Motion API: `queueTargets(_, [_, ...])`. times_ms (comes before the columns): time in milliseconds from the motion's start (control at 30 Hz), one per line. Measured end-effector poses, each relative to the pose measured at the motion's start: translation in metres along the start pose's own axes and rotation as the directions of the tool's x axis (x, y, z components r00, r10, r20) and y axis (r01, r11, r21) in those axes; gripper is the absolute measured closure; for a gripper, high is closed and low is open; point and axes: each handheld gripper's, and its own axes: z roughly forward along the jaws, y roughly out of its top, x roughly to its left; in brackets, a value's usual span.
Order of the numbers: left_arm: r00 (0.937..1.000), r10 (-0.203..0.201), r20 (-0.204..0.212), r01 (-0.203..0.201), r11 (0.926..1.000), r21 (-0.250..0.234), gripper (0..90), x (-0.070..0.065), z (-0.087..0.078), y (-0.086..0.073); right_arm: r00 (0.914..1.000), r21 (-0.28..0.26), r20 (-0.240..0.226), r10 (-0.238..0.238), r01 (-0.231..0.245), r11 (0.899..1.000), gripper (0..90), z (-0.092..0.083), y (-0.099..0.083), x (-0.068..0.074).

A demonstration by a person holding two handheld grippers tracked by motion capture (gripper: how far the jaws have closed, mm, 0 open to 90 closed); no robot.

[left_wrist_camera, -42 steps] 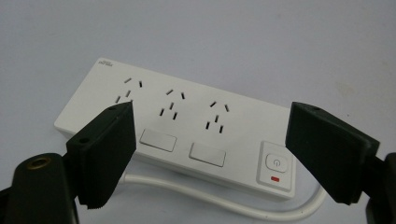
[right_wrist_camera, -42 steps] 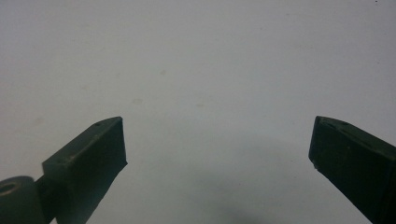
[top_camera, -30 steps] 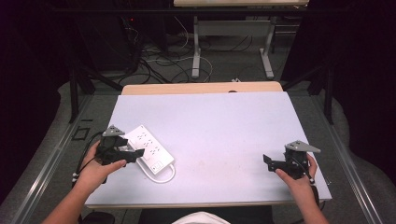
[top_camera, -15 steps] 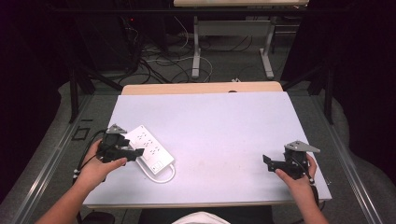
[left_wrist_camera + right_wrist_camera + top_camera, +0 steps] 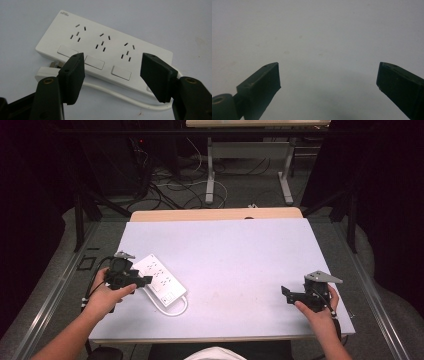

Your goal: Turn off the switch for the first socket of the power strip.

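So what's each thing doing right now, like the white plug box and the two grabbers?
Power strip: flat on the table, sockets up, all three empty.
Its cord: looped beside it, plug lying by the strip, plugged into nothing.
Left gripper: jaws apart and just been closing, poised over the strip's near edge, not gripping it.
Right gripper: open, nothing between its jaws, over bare table.

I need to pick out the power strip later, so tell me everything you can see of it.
The power strip is a flat white block that looks like plastic, with three outlet groups in a row, a rectangular switch below each, and small grey print at one corner. It lies flat on the table near its left edge. Its white cord loops along its near side to a plug. Nothing else visibly touches it.
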Motion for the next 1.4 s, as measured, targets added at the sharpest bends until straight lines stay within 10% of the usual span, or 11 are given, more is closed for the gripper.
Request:
queueTargets(767, [0.9854, -0.169, 0.025, 0.167, 0.9842, 0.059, 56.8, 0.003, 0.008, 0.011, 0.9999, 0.006, -0.008, 0.012, -0.011, 1.000, 4.7, 0.002, -0.001, 0.000])
queueTargets(1400, [0.9869, -0.159, 0.025, 0.154, 0.9762, 0.153, 80.4, -0.003, 0.020, 0.016, 0.9999, 0.008, -0.009, 0.010, -0.010, 1.000, 4.7, 0.002, -0.001, 0.000])
